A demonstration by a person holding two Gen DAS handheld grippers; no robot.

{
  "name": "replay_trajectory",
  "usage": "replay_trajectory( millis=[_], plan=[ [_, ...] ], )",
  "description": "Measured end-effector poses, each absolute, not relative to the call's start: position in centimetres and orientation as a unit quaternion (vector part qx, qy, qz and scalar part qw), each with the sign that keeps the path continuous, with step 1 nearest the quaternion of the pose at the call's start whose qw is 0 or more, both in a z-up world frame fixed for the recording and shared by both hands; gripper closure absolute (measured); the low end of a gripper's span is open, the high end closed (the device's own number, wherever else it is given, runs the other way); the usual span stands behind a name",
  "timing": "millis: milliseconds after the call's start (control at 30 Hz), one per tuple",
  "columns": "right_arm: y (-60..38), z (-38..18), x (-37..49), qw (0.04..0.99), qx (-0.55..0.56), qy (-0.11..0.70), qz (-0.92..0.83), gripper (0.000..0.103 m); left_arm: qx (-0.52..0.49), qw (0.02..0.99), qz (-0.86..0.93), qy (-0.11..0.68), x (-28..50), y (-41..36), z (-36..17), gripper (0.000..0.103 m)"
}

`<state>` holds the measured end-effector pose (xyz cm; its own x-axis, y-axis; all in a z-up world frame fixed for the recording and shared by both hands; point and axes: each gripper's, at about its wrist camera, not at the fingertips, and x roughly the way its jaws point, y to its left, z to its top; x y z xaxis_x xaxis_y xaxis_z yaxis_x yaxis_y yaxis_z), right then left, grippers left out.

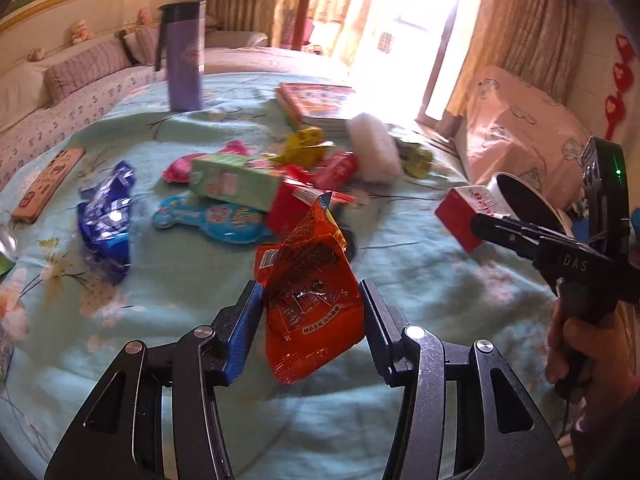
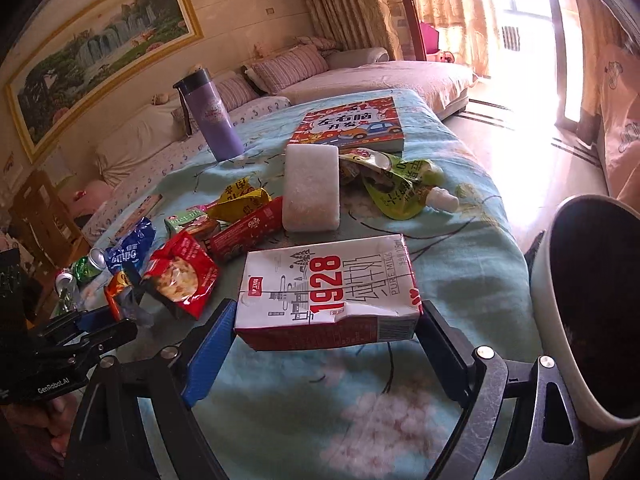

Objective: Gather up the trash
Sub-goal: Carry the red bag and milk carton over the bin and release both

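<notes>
My left gripper (image 1: 312, 320) is shut on an orange snack wrapper (image 1: 308, 292) and holds it above the table. My right gripper (image 2: 326, 340) is shut on a red and white "1928" milk carton (image 2: 326, 292), held above the table next to a white trash bin with a dark inside (image 2: 592, 320). In the left wrist view the carton (image 1: 460, 212) and the bin (image 1: 524, 204) show at the right. More trash lies on the table: a blue wrapper (image 1: 106, 220), a green carton (image 1: 236, 180), a red snack bag (image 2: 182, 276), a green pouch (image 2: 396, 184).
A teal flowered cloth covers the table (image 1: 200, 280). A purple flask (image 2: 212, 120), a children's book (image 2: 352, 124) and a white foam block (image 2: 312, 188) stand at the far side. Crushed cans (image 2: 86, 268) lie at the left edge. A sofa stands behind.
</notes>
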<state>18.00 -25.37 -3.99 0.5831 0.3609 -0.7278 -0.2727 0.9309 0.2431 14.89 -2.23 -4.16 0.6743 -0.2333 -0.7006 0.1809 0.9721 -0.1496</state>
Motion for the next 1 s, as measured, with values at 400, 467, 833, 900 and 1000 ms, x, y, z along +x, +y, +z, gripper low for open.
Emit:
replay_trajectory(
  millis=[400, 467, 833, 900, 1000],
  plan=[
    [-31.7, -2.1, 13.4, 0.901, 0.105, 0.399, 0.134, 0.014, 0.002, 0.905, -0.185, 0.383, 15.3, -10.1, -3.0, 0.054],
    [-32.8, -1.8, 12.9, 0.904, 0.11, 0.394, 0.125, 0.014, 0.007, 0.903, -0.193, 0.383, 15.6, -11.2, -2.9, 0.054],
    [-38.6, -0.7, 11.7, 0.915, 0.128, 0.376, 0.075, 0.014, 0.035, 0.895, -0.231, 0.38, 16.3, -17.0, -1.9, 0.054],
    [-39.5, -0.6, 11.7, 0.916, 0.128, 0.373, 0.068, 0.014, 0.038, 0.894, -0.236, 0.378, 16.7, -17.9, -1.7, 0.054],
    [-40.8, -0.5, 12.0, 0.918, 0.129, 0.372, 0.057, 0.014, 0.042, 0.893, -0.244, 0.374, 17.1, -19.2, -1.3, 0.054]
  ],
)
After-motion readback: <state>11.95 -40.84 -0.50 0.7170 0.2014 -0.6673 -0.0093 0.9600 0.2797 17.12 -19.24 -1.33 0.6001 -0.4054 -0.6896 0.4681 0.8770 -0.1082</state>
